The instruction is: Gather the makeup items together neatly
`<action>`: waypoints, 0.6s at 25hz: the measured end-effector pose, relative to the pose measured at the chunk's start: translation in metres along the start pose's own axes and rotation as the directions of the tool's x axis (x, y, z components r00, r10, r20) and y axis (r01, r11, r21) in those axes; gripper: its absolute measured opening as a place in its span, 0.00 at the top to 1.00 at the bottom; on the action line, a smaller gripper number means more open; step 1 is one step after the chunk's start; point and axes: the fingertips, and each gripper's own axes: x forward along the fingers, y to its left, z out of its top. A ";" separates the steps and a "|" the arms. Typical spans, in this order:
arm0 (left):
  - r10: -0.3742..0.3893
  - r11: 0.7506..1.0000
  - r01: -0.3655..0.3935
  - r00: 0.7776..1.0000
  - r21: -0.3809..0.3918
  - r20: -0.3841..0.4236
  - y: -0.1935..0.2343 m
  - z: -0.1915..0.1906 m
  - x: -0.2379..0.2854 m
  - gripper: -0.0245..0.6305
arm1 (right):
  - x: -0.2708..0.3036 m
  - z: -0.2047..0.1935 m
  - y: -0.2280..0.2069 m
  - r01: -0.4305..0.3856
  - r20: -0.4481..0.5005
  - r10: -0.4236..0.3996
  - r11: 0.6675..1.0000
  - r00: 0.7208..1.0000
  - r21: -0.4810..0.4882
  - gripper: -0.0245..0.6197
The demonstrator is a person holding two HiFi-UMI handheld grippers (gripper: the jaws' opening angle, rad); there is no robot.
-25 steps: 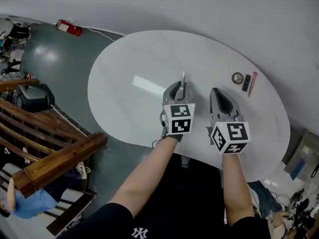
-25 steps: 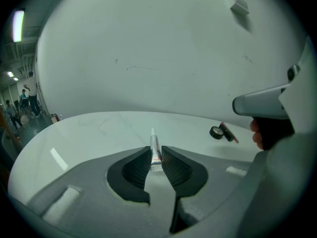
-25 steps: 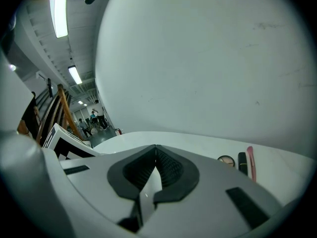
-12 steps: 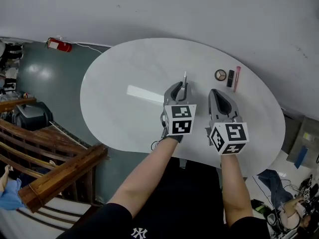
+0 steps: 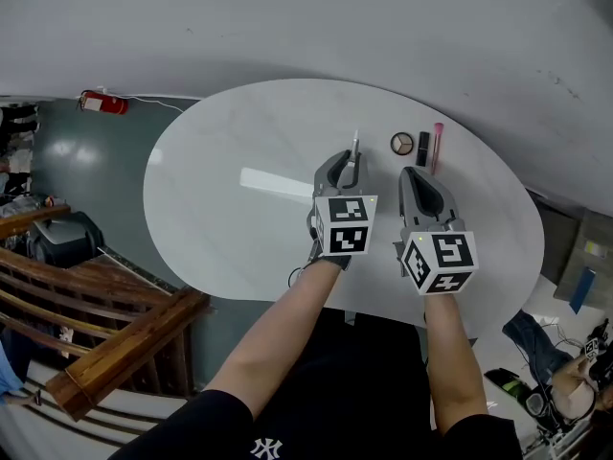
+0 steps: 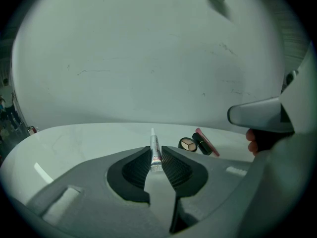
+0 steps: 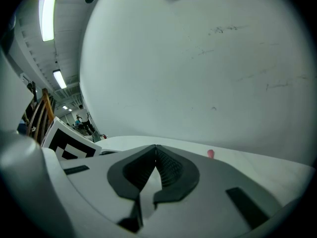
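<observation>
My left gripper (image 5: 349,165) is shut on a slim silver makeup tube (image 5: 354,149) whose tip sticks out past the jaws; the left gripper view shows the same tube (image 6: 155,150) pinched between the pads. Ahead and to the right lie a round eyeshadow compact (image 5: 401,144), a black lipstick (image 5: 422,148) and a pink stick (image 5: 437,145), side by side on the white oval table (image 5: 239,218). The compact (image 6: 187,144), the lipstick (image 6: 201,143) and the pink stick (image 6: 208,141) also show in the left gripper view. My right gripper (image 5: 420,177) is shut and holds nothing, just short of those items.
A grey wall rises behind the table's far edge. To the left the floor drops away past a wooden railing (image 5: 115,348); a red extinguisher (image 5: 103,102) lies there. Clutter and a person sit at the bottom right (image 5: 565,381).
Both grippers have moved forward towards the far side of the table, the left still carrying the tube. The three items now lie closer to the right gripper's tips.
</observation>
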 end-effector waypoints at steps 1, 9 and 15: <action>-0.003 1.000 0.003 1.000 0.001 -0.001 -0.002 0.001 0.003 0.85 | 0.001 0.000 -0.003 0.001 -0.001 -0.001 1.000 1.000 0.002 0.94; -0.032 0.999 0.033 0.999 0.024 -0.029 -0.020 0.001 0.035 0.85 | 0.011 -0.007 -0.032 0.009 -0.021 -0.008 1.000 1.000 0.027 0.94; -0.046 0.998 0.047 0.998 0.032 -0.050 -0.031 0.001 0.059 0.85 | 0.018 -0.012 -0.054 0.015 -0.030 -0.014 0.999 0.999 0.046 0.94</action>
